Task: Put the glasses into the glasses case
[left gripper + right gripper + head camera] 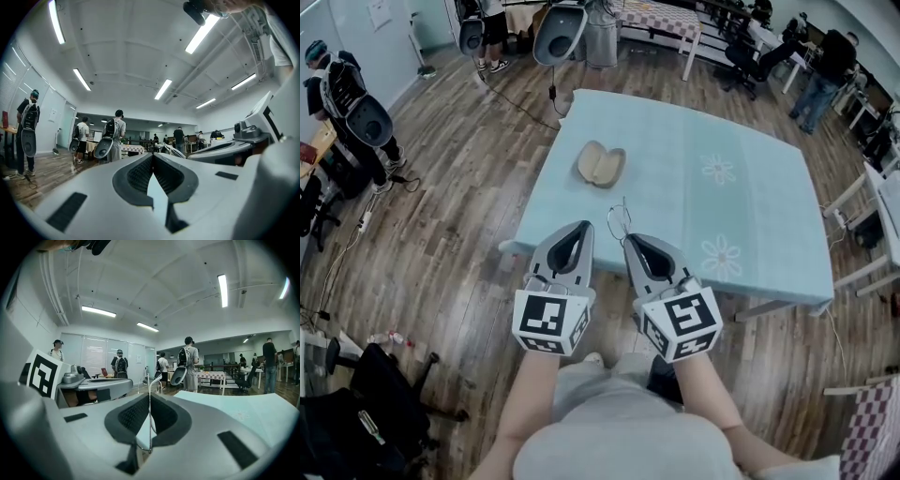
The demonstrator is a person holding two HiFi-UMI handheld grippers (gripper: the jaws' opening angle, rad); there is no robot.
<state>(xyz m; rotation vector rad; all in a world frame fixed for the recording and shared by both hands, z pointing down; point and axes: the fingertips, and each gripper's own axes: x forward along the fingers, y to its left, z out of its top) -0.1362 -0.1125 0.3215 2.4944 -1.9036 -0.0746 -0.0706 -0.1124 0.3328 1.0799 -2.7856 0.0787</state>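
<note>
R gripper, clamped on glasses, sat below and slightly right of open case near frame ctr; L gripper closed, empty.

Wood plank floor. Light blue flowered table just ahead of left gripper and right gripper. Black office chair left of left gripper. Checked table far ahead. White ceiling, strip lights.

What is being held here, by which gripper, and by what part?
The right gripper is shut on the glasses, pinching a thin wire part of the frame; which part cannot be told. The left gripper is shut, empty.
</note>
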